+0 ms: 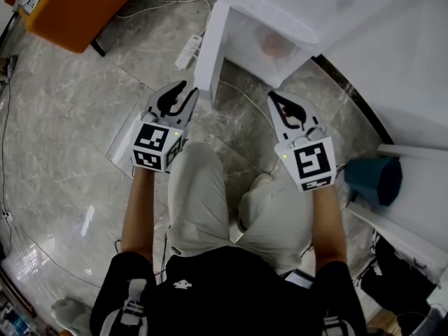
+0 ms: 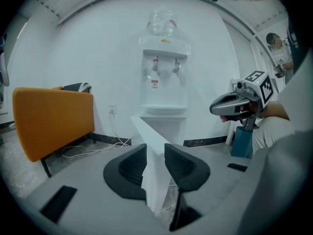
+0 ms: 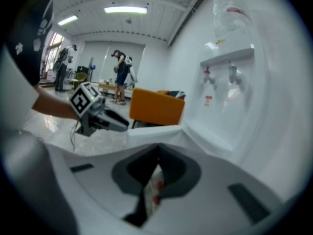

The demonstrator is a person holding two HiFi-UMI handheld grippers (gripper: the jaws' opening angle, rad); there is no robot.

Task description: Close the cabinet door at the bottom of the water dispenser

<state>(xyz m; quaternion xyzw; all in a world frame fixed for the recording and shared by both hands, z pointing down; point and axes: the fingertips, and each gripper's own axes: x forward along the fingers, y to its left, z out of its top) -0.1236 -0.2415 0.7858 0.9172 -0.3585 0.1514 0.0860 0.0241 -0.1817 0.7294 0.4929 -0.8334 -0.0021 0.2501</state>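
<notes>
— What is the left gripper (image 2: 155,153) doing?

— It is standing open by a narrow gap and gripping nothing. In its own view, the free edge of the cabinet door (image 1: 212,44) is showing through that gap, just beyond the pads.

— And the right gripper (image 3: 157,151)?

— Its tips are meeting and it is carrying nothing. It is hanging right of centre in the head view, on the side of the cabinet opening (image 1: 262,44).

— So where is the door lying?

— It is hanging open at the foot of the water dispenser (image 2: 164,77), edge-on to the person. In the head view its long line is running from the top centre down to just right of the left gripper's tips. The two are just beside each other, but I cannot tell whether they are touching.

— Which hand is nearer?

— The left one, clearly. I am judging that the door is needing a swing towards the upper right, into the opening, so the left gripper is sitting on the pushing side.

— And the count?

— I am counting two grippers, one dispenser, one door, two taps (image 2: 155,62) and one bottle (image 2: 161,21) on top. I am also counting one orange chair (image 2: 51,119), one teal bin (image 1: 374,178) and one power strip (image 1: 187,51) on the floor (image 1: 70,117).
</notes>
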